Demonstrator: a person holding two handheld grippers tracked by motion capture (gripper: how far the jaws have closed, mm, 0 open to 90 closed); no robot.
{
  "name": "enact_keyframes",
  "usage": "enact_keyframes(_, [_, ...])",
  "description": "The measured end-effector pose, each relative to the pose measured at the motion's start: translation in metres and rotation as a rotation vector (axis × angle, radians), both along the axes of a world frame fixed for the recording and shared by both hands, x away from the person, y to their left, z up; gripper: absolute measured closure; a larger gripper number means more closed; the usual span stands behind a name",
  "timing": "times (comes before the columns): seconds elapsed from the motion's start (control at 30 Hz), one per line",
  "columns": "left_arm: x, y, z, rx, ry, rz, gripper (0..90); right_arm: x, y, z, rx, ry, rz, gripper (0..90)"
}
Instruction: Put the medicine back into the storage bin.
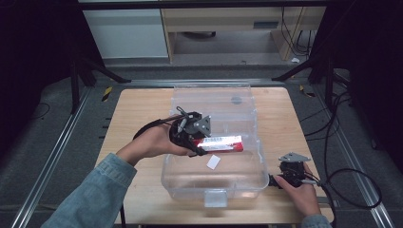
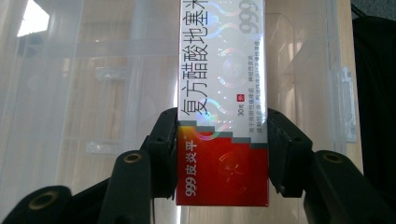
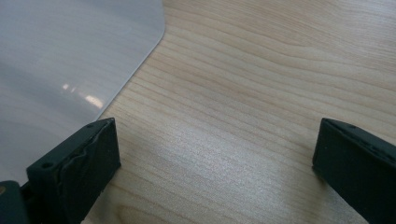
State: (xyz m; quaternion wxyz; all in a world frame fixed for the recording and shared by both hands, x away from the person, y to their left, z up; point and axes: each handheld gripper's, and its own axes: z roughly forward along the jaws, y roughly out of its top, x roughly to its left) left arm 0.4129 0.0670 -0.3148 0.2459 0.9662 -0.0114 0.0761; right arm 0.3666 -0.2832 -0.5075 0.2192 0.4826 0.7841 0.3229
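A long red and white medicine box point(image 1: 219, 143) point(image 2: 223, 93) hangs over the inside of a clear plastic bin point(image 1: 179, 178). My left gripper point(image 1: 197, 147) point(image 2: 223, 140) is shut on the box's red end, one jaw on each long side. The box points right across the bin. My right gripper point(image 1: 272, 181) point(image 3: 215, 154) rests low on the wooden table point(image 1: 138, 107) at the bin's front right corner. Its jaws stand wide open with only bare wood between them, and the bin's rounded corner point(image 3: 70, 60) lies just to its left.
A small white card point(image 1: 214, 162) lies on the bin's floor below the box. The bin's clear lid point(image 1: 212, 94) is folded open behind it. A latch tab point(image 1: 215, 198) sticks out at the bin's front edge. Black cables point(image 1: 351, 185) trail off the table's right side.
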Motion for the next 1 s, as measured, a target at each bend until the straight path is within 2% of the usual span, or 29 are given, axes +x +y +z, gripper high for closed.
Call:
enact_keyframes(0.1, [0.0,-0.007,-0.005,-0.017,0.02,-0.01,51.1,0.0,0.0,0.0,0.0,0.0,0.0,1.0])
enact_keyframes(0.4, [-0.002,-0.031,-0.015,-0.003,0.028,-0.03,51.1,0.0,0.0,0.0,0.0,0.0,0.0,1.0])
enact_keyframes(0.57, [-0.006,-0.048,-0.027,0.016,0.047,-0.051,51.1,0.0,0.0,0.0,0.0,0.0,0.0,1.0])
enact_keyframes(0.7, [-0.009,-0.055,-0.032,0.018,0.06,-0.062,51.1,0.0,0.0,0.0,0.0,0.0,0.0,1.0])
enact_keyframes(0.83, [-0.011,-0.064,-0.043,0.063,0.053,-0.067,51.1,0.0,0.0,0.0,0.001,0.0,-0.001,1.0])
enact_keyframes(1.0, [-0.013,-0.071,-0.05,0.096,0.062,-0.067,51.1,0.0,0.0,0.0,0.0,0.001,0.004,1.0])
